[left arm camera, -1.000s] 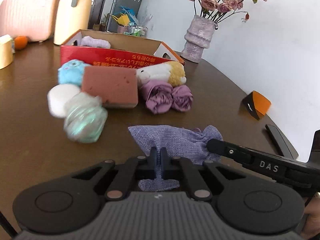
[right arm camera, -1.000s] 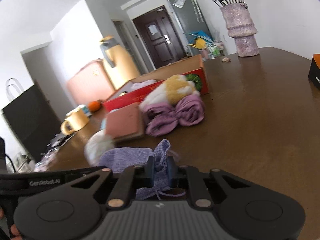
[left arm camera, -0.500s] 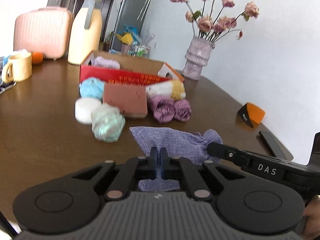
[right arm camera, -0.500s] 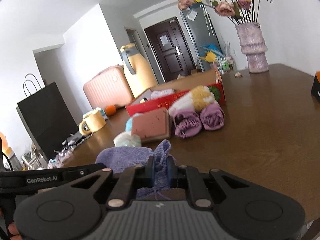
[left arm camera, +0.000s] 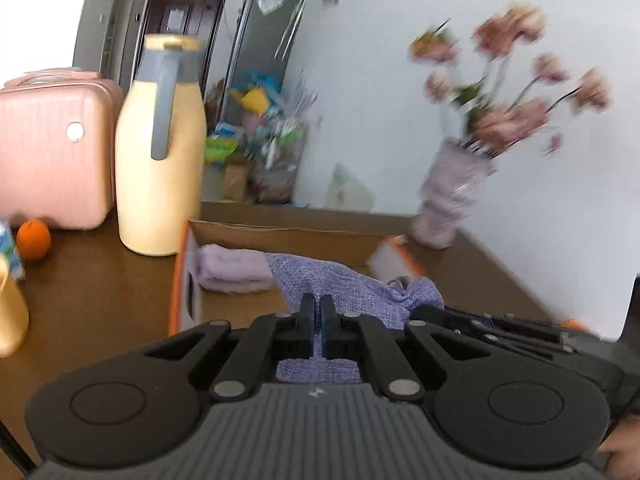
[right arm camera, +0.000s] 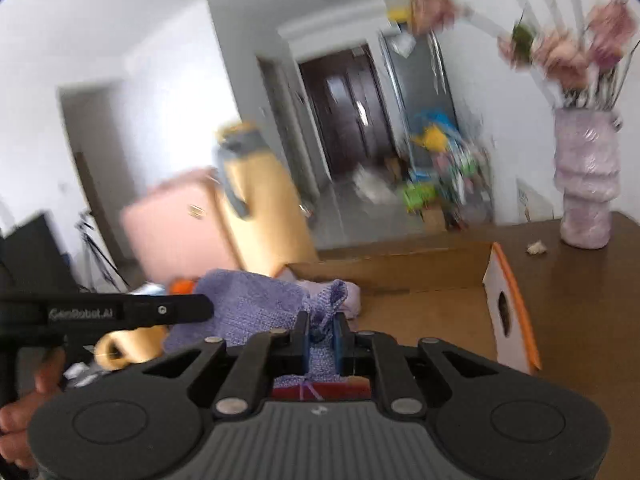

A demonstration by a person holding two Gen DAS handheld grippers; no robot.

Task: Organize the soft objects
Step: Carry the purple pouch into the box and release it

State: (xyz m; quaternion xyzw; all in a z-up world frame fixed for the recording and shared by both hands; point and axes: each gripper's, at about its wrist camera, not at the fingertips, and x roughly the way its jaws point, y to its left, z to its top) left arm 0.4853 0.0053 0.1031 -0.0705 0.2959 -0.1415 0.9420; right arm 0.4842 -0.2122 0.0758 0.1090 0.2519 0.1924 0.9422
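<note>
progress: mid-carry. Purple knit pouch (left arm camera: 352, 284) is held by both grippers above the open cardboard box (left arm camera: 288, 228), not yet released. One folded lilac towel (left arm camera: 230, 266) already lies in the box at its left end. Other soft items are not in view now, so I can't say how many are left.
counter: dark brown wood (left arm camera: 92, 280), smooth with a slight sheen; box sits on it toward the far edge.
box: plain corrugated card inside, orange and white end flaps (right arm camera: 506, 312), rectangular, top open, floor mostly bare.
jug: tall cream plastic bottle shape (left arm camera: 160, 152) with a grey handle, just left of the box's far left corner.
vase: lumpy lilac body (right arm camera: 586, 184), dried pink flowers, near the counter's far right edge.
pouch: loose open weave, limp, drawstring neck bunched; hangs over the box's near left part, in front of the towel.
left gripper: (left arm camera: 318, 330) closed on the pouch's body.
right gripper: (right arm camera: 320, 338) closed on the bunched neck.
towel: soft terry, rolled or folded flat.
orange: small, round (left arm camera: 34, 238), near the counter's left edge.
</note>
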